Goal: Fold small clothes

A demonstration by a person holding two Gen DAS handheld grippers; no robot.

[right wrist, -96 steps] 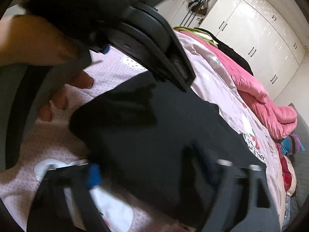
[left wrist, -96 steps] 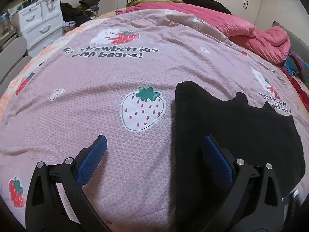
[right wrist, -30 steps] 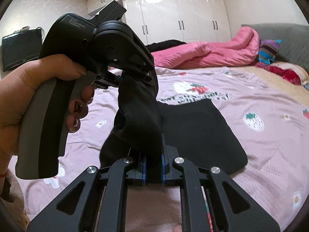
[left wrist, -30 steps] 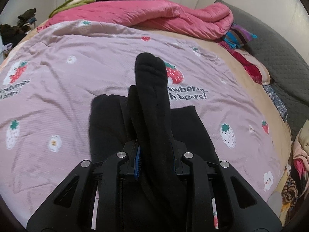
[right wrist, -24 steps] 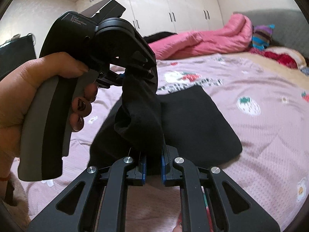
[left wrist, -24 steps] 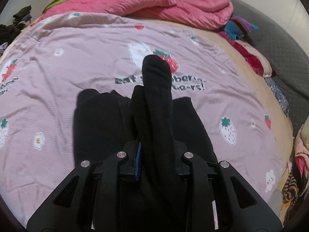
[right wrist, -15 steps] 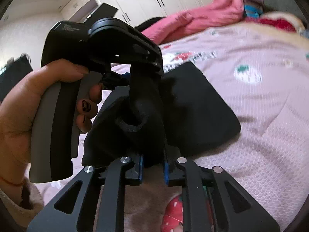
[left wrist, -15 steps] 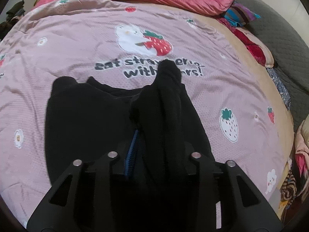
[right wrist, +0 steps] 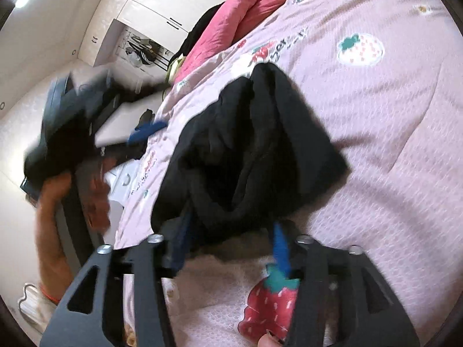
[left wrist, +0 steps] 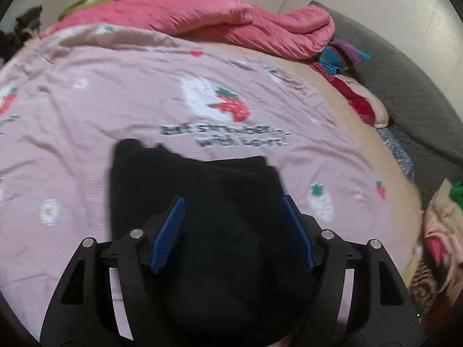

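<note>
Your left gripper point(left wrist: 231, 231) angles down, jaws opening over the black garment point(left wrist: 208, 202) lying on the pink bedspread point(left wrist: 115, 101). Your right gripper point(right wrist: 231, 245) tilts, jaws opening, pads clear of it.

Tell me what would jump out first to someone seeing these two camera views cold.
The black garment grabs the eye, a dark heap in the middle of the pink strawberry bedspread, bunched up in the right wrist view. The left gripper and right gripper frame it with blue pads, jaws opening and not pressing the cloth. Behind, a rumpled pink quilt lies along the bed's far edge.
</note>
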